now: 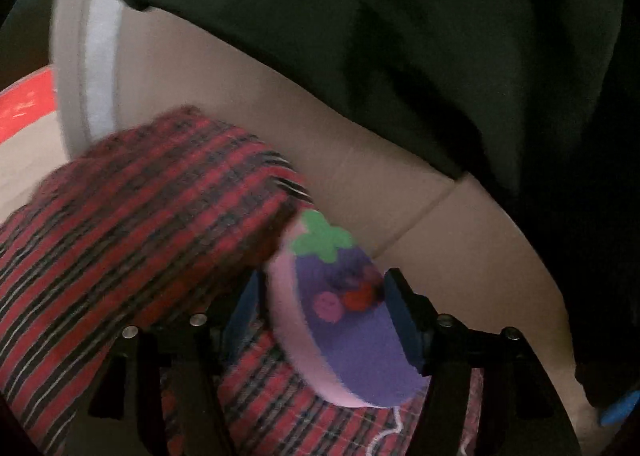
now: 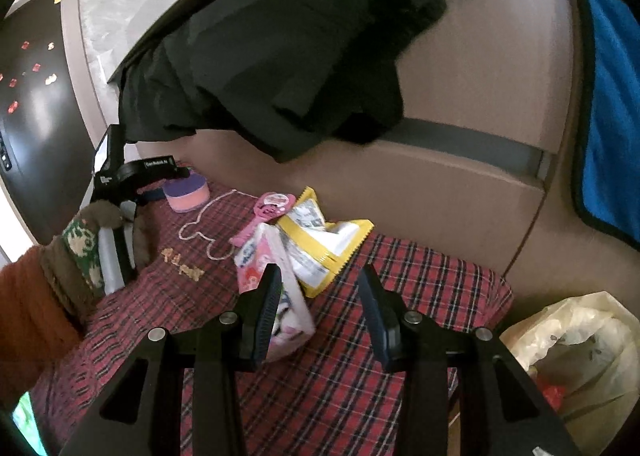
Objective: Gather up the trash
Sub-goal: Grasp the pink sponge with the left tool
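My left gripper is shut on a pink and purple sponge with a green leaf shape, held just above the red plaid cloth. In the right wrist view the same sponge and left gripper show at the sofa's far left. My right gripper is open and empty above the plaid cloth. Just ahead of it lie a pink and white wrapper, a yellow and white snack packet and a pink toy. Crumbs lie on the cloth.
A trash bin lined with a pale plastic bag stands at the right, off the sofa's edge. Black clothing hangs over the beige sofa back. A blue towel hangs at the right. A white string lies on the cloth.
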`<state>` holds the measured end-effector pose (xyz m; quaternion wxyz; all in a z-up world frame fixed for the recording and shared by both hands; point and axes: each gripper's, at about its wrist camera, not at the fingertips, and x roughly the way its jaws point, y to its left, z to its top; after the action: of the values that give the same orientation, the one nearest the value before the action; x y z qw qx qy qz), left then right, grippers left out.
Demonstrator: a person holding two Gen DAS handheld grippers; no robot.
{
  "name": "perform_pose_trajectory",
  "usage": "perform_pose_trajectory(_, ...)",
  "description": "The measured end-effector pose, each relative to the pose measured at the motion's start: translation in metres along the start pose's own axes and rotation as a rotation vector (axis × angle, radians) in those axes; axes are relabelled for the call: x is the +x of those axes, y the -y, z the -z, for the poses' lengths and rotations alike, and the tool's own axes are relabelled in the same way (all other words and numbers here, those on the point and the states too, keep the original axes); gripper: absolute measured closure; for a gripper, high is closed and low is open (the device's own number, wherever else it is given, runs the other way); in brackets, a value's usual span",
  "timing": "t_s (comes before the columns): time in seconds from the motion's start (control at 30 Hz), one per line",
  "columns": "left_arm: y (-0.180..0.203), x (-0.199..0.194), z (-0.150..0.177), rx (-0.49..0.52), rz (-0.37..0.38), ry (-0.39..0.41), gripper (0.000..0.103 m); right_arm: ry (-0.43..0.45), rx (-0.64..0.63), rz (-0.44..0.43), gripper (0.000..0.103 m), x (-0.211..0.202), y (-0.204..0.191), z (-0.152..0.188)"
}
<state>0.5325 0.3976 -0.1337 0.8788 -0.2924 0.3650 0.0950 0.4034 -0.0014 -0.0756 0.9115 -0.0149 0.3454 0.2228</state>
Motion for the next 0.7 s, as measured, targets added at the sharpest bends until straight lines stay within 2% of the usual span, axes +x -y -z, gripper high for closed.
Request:
perform_pose_trajectory(0.13,0.011,-0.005,0.005,0.088,-0.005,-0.037,0.038,-0.008,0.019,-0.009,0.065,0.005,0.007,0.003)
perform_pose_trajectory(0.23,0.013,-0.016,0.016,0.105,-0.002,-0.04,0.041,-0.011,0.028,-0.018,0.065,0.008,0.008,0.005)
perform_pose_trajectory(0.37,0.015,-0.039,0.037,0.139,0.083,-0.061,0.049,-0.014,0.038,-0.034,0.065,0.01,0.007,0.008)
perform_pose_trajectory(0.53,0.044,-0.062,0.07,0.256,0.227,-0.081,0.049,-0.013,0.033,-0.046,0.065,0.006,0.001,0.01)
perform_pose_trajectory(0.63,0.062,-0.065,0.079,0.317,0.202,-0.036,0.049,-0.012,0.033,-0.045,0.065,0.003,0.0,0.01)
perform_pose_trajectory(0.7,0.064,-0.062,0.075,0.29,0.194,-0.021,0.049,-0.01,0.035,-0.042,0.065,0.001,0.001,0.01)
